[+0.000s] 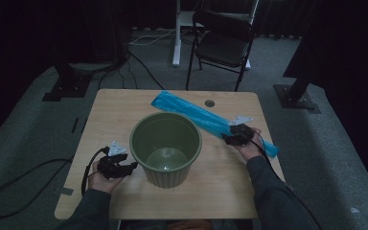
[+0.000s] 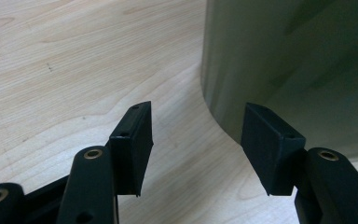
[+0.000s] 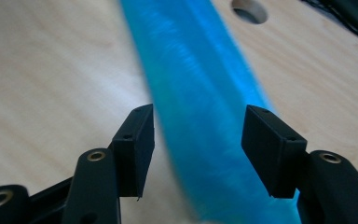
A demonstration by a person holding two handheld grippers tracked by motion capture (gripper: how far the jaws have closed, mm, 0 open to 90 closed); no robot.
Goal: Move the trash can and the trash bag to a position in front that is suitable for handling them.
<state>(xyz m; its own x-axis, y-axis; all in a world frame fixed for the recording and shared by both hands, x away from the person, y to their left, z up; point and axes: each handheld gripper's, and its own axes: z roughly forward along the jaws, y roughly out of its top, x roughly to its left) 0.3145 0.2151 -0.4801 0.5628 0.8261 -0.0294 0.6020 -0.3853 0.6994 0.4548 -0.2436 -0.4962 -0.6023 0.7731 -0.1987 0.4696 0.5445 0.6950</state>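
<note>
Your right hand-held gripper (image 3: 198, 140) sits wide open astride the blue bag (image 3: 200, 93), which lies flat on the bench (image 1: 115, 110). Your left hand-held gripper (image 2: 196, 140) is open too, gripping nothing, just beside the green bin (image 2: 298, 60)

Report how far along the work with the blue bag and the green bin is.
Early stage. Done: the green bin stands upright on the table with nothing in it. In hand: the right claw is open astride the folded blue bag, not yet closed on it; the left claw is open beside the bin's wall. Left: gripping the bag, unfolding it and probably lining the bin.
</note>
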